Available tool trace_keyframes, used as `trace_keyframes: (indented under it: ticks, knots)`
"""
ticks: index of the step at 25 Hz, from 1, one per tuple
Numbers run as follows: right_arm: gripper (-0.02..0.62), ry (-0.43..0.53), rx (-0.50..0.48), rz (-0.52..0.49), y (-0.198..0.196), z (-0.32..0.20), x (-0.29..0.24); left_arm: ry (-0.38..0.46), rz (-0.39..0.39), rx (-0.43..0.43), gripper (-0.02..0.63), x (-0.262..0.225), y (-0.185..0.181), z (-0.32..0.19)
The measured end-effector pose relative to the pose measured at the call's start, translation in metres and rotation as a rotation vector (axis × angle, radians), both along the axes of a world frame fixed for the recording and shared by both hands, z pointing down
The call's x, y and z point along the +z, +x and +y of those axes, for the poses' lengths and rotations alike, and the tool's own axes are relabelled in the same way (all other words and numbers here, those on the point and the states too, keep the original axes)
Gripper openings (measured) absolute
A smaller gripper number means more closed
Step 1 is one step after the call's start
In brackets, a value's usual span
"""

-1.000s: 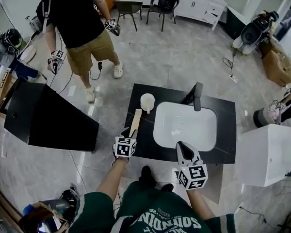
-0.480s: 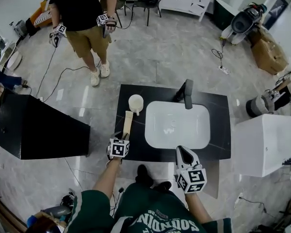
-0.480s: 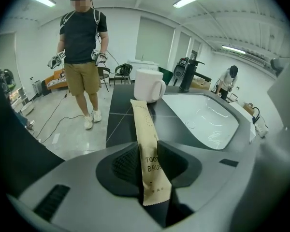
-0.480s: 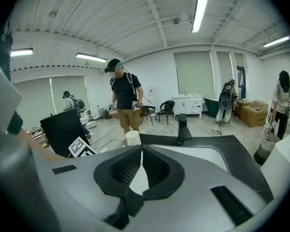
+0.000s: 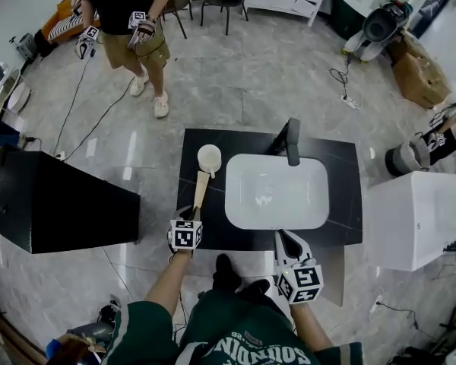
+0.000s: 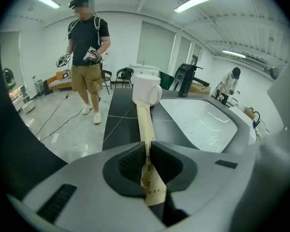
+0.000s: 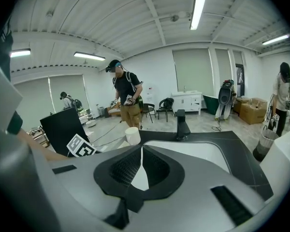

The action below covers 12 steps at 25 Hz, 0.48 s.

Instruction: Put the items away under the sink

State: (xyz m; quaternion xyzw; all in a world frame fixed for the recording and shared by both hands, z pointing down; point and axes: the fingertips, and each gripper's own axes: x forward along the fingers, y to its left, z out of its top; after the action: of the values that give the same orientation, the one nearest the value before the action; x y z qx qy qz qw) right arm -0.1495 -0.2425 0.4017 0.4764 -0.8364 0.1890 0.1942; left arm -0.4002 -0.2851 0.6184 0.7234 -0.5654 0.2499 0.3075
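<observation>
Tan packet [image 5: 201,189], long axis pointing away toward cup [image 5: 210,159]; left gripper [image 5: 191,211] jaws, just closing, pinch its near end; right gripper [image 5: 285,236] jaws together, empty.

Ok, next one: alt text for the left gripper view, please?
The left gripper's jaws, which have just been closing, pinch the near end of a long beige paper packet stretching across a black countertop, its far end at a white cup. A white basin sits to the right; a person stands beyond, left.
</observation>
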Motion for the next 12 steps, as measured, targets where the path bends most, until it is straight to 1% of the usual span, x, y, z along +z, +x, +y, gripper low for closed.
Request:
trace_keyframes:
  ticks: [6, 9, 12]
  knots:
    - [0.043, -0.014, -0.013, 0.010, 0.002, 0.006, 0.004, 0.047, 0.068, -0.069, 0.048, -0.023, 0.007, 0.008]
    - [0.043, -0.015, -0.014, 0.004, 0.006, 0.012, 0.005, 0.068, 0.073, -0.075, 0.048, -0.032, 0.020, 0.019]
    - [0.043, -0.001, -0.018, -0.006, 0.019, 0.018, -0.001, 0.090, 0.077, -0.069, 0.048, -0.042, 0.040, 0.028]
